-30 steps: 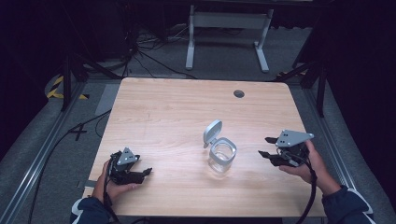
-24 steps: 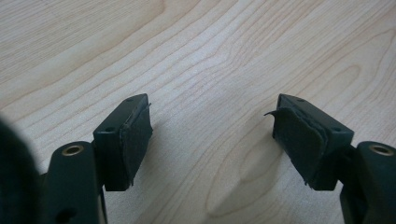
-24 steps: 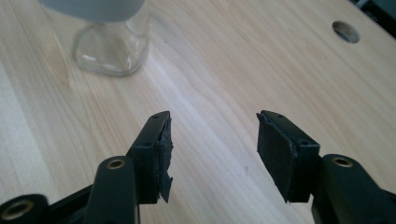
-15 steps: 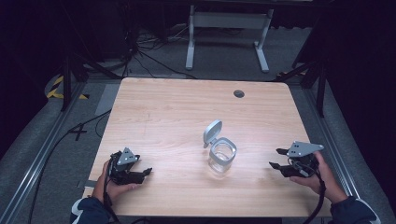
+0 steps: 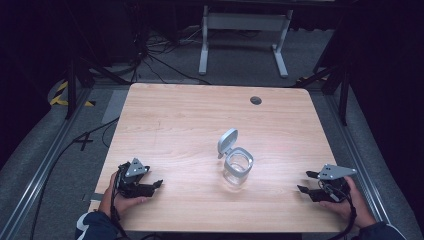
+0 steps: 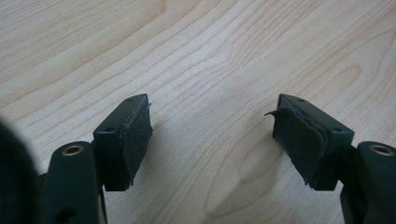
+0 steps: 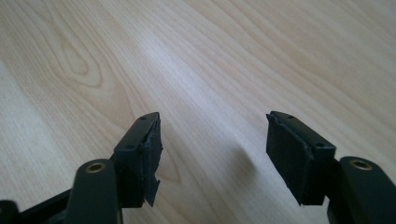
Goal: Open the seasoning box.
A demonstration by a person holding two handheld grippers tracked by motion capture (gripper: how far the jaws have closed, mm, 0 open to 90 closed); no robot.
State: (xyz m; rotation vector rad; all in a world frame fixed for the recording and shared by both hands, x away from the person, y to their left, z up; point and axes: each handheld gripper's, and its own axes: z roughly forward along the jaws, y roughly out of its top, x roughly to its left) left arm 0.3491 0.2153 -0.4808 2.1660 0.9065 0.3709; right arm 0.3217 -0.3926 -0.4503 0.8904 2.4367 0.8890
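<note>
Wood table point(image 5: 165, 120) under you; clear jar point(image 5: 238, 167) at centre, grey flip lid point(image 5: 226, 142) standing open. Your left gripper point(image 5: 150, 186) rests left of jar, agape, empty. Your right gripper point(image 5: 306, 182), right of jar, jaws just widening, empty. Likely between steps; next, reach for jar.

— What do we have in front of us?

— We see a small clear glass jar point(image 5: 238, 169) with a hinged grey lid point(image 5: 227, 142), standing upright a little right of the middle of the pale wooden table point(image 5: 180, 120).

— Is it closed?

— No, the lid is swung up and back (tilted on its hinge, on the jar's far-left side). We see nothing inside it.
</note>
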